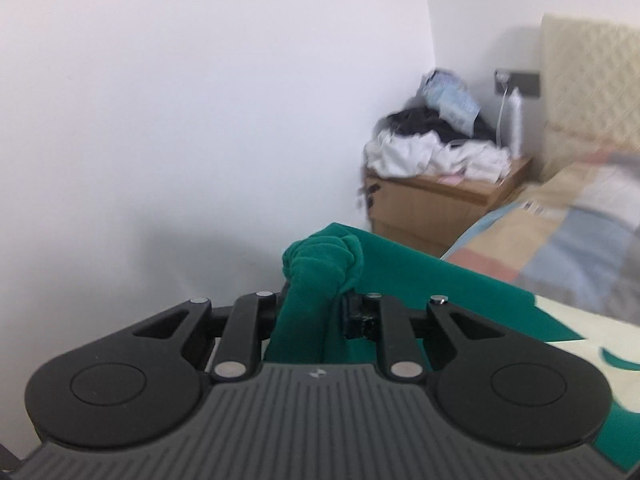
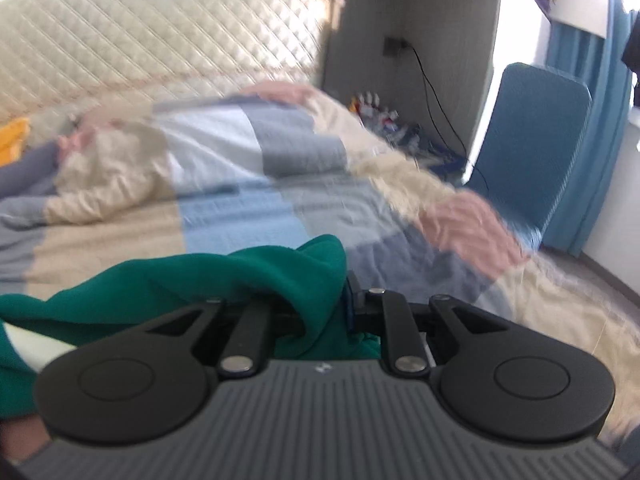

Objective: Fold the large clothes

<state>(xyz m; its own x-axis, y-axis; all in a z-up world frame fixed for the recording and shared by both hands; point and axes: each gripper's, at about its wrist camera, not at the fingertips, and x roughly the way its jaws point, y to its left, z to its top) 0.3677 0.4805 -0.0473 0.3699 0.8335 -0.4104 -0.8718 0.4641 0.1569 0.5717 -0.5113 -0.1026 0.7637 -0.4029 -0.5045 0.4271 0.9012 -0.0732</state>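
Patchwork bedspread point(image 2: 224, 216), quilted headboard point(image 2: 160, 36), white wall point(image 1: 200, 100), cluttered nightstand point(image 1: 432, 196)

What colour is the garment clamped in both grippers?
Dark green garment, plain where gripped; clearest in the left wrist view.

The bed point(image 2: 248, 200) fills the middle of the room, under a patchwork cover of blue, grey, beige and pink. Behind it stands a cream quilted headboard point(image 2: 160, 36). On one side of the bed is a wooden nightstand point(image 1: 436, 200) against a plain white wall point(image 1: 200, 100), with a pile of white and dark laundry point(image 1: 432, 140) on top. On the other side stands a blue chair point(image 2: 532, 136), and beyond it a blue curtain point(image 2: 580, 128) beside a bright window.
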